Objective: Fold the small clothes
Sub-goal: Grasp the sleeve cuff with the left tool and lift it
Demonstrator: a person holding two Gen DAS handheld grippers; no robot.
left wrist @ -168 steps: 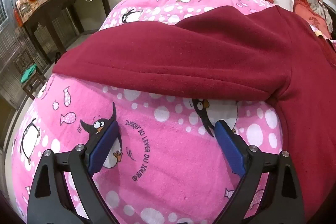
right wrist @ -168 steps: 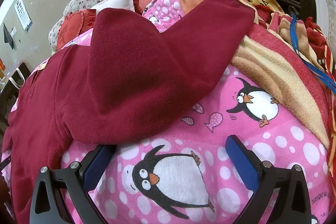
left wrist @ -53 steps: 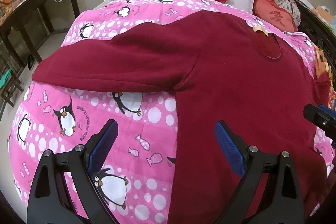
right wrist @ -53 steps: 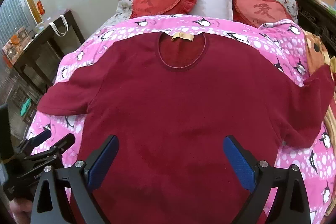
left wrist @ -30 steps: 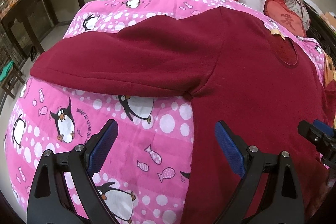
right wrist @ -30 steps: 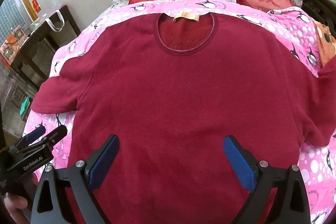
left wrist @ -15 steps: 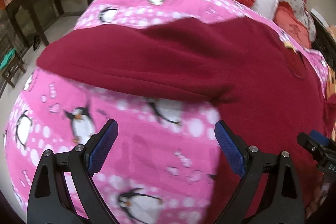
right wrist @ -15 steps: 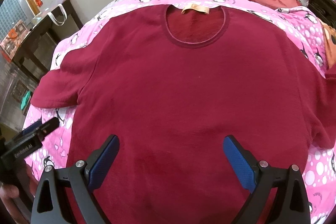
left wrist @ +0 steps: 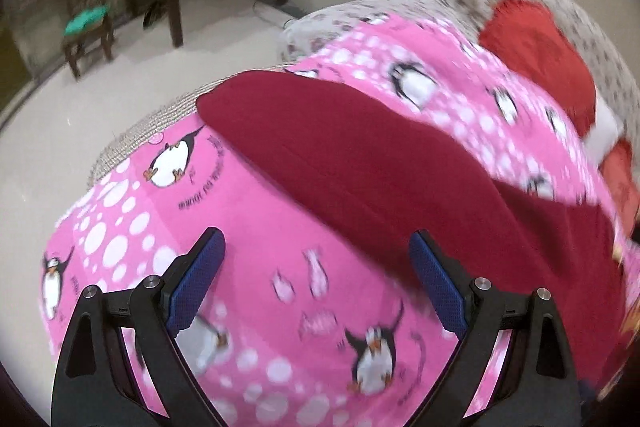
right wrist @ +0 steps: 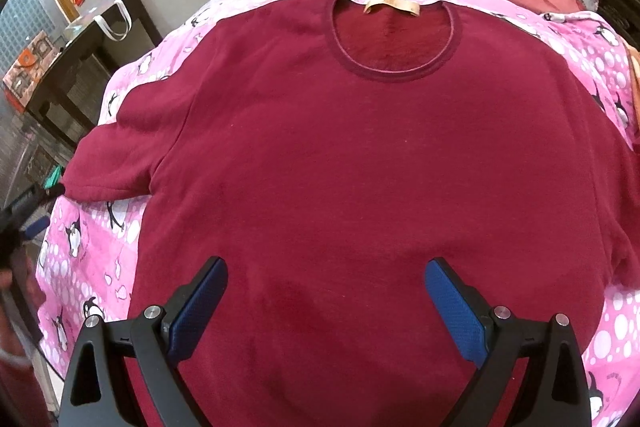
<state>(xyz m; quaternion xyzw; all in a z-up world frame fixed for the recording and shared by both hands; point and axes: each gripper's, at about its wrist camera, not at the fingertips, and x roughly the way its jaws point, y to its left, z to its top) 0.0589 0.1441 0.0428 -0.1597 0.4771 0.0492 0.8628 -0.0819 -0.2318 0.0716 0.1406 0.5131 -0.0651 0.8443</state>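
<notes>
Sweater (right wrist: 360,155), dark red, lies flat on the pink penguin quilt (right wrist: 80,267), its hem hidden below the right gripper (right wrist: 326,301), whose jaws stand wide apart and empty. Left gripper (left wrist: 318,277), equally wide and empty, faces a blurred sleeve (left wrist: 340,151), probably just ahead.

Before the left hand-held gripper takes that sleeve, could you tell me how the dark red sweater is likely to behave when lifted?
The dark red sweater lies limp and flat on the pink penguin quilt, so it will probably droop from any pinch. Its fleecy look suggests some weight and little slip. The sleeve would likely drag the body along.
</notes>
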